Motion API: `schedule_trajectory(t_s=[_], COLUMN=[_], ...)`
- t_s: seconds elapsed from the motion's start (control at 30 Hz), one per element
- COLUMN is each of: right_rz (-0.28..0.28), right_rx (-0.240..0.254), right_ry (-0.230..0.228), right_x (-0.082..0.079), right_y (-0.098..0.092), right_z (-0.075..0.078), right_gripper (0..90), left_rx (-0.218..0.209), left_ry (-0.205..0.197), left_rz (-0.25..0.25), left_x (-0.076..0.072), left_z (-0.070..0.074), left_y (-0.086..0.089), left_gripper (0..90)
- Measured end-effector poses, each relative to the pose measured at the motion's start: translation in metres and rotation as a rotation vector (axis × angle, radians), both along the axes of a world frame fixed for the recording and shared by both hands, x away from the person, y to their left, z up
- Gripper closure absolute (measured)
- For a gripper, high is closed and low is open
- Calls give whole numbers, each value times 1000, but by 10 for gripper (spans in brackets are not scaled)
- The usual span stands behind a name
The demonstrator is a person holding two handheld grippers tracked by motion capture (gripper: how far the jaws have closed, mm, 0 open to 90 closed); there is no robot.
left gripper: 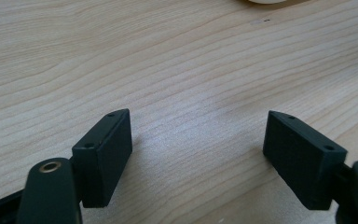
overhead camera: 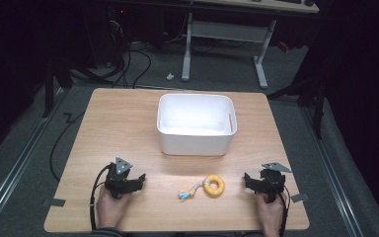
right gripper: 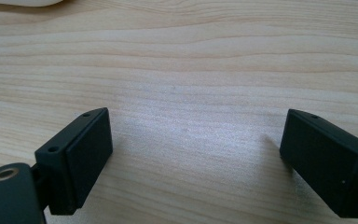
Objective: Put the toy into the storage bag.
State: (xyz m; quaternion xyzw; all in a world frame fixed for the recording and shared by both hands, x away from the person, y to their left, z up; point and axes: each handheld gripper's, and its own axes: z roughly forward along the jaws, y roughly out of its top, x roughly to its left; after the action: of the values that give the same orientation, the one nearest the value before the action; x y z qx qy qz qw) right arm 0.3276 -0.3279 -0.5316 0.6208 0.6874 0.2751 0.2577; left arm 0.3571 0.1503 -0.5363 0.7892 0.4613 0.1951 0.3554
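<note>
Your left gripper [overhead camera: 140,178] and right gripper [overhead camera: 247,178] rest on the counter [overhead camera: 118,123], fingers spread wide and empty; the yellow ring [overhead camera: 213,185] lies between them.

On the wooden table [overhead camera: 123,123]: one white plastic bin [overhead camera: 196,129] toward twelve o'clock, and one yellow ring toy [overhead camera: 213,185] with a short cord at six o'clock. Two handheld grippers: left gripper [overhead camera: 140,178] at eight o'clock, right gripper [overhead camera: 247,178] at four o'clock. Two hands. Each gripper has two black jaws.
</note>
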Motion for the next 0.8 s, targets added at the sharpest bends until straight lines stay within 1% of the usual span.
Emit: schedule_trajectory(t_s=[0.3, 0.43, 0.57, 0.63, 0.77, 0.8], right_rz=[2, 4, 6, 18, 21, 39], right_rx=[-1, -2, -1, 0, 0, -1], right_ry=[-1, 1, 3, 3, 3, 0], right_x=[0, 1, 1, 1, 1, 2], right_y=[0, 1, 1, 0, 0, -1], right_z=[0, 0, 0, 0, 0, 0], right_gripper=[92, 92, 91, 85, 85, 84], left_rx=[0, -7, 3, 2, 3, 2], left_ry=[0, 2, -1, -1, -1, -1], left_rz=[-1, -1, -1, -2, -2, -2], left_x=[0, 0, 0, 0, 0, 0], left_z=[0, 0, 0, 0, 0, 0], left_y=[0, 1, 0, 0, 0, 0], left_gripper=[243, 243, 243, 244, 244, 244])
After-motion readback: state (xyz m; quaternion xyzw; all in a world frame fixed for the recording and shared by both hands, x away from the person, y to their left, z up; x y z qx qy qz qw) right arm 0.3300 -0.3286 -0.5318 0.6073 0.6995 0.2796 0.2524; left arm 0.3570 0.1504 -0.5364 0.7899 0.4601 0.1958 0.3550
